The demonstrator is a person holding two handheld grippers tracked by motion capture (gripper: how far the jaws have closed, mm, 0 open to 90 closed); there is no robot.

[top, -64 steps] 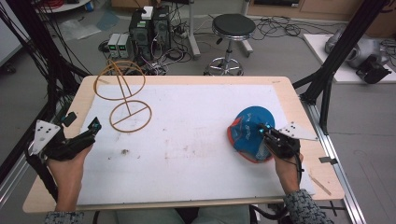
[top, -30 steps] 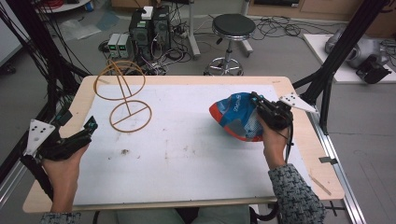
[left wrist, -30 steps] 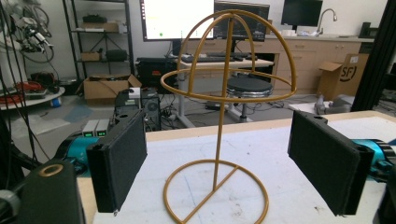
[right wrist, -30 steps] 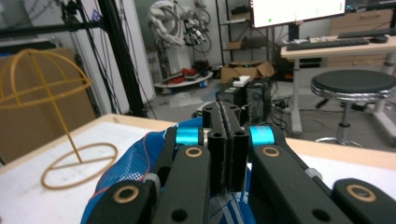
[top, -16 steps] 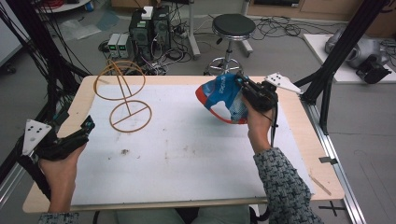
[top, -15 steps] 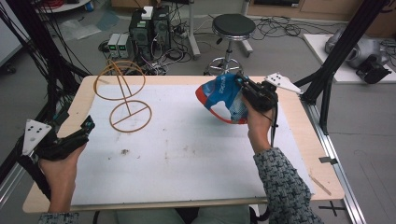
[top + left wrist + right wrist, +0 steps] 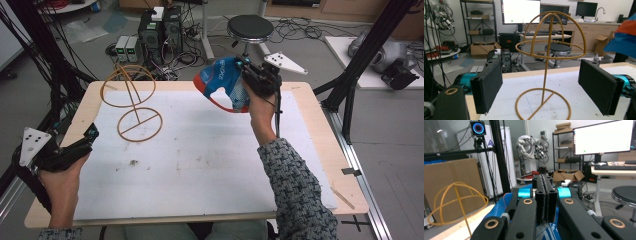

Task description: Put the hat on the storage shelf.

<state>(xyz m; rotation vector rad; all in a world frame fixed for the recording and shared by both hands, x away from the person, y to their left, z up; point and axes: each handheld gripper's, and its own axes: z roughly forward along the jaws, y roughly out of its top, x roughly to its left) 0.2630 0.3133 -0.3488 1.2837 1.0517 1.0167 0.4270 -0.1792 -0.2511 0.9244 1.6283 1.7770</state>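
Observation:
A blue and red cap (image 7: pixel 222 85) hangs in the air above the back middle of the table, with my right gripper (image 7: pixel 240 67) shut on its fabric. In the right gripper view the jaws (image 7: pixel 545 195) are pressed together, blue cap cloth (image 7: pixel 499 210) bunches below them, and the gold wire hat stand (image 7: pixel 454 200) is off to the left. The hat stand (image 7: pixel 132 100) is upright at the table's back left. My left gripper (image 7: pixel 91 134) rests at the front left edge, open and holding nothing. Its view looks at the stand (image 7: pixel 551 37) between the spread jaws (image 7: pixel 544 86), with the cap's edge (image 7: pixel 624 37) at the right.
A white mat (image 7: pixel 200 160) covers most of the wooden table, with a few dark crumbs (image 7: pixel 132 162) on it. Behind the table are a black stool (image 7: pixel 250 27) and computer boxes (image 7: pixel 160 25) on the floor. Black frame posts (image 7: pixel 350 100) flank both sides.
My right gripper has carried the cap up off the table's right side and toward the back left, nearer the hat stand. The left gripper has stayed in place.

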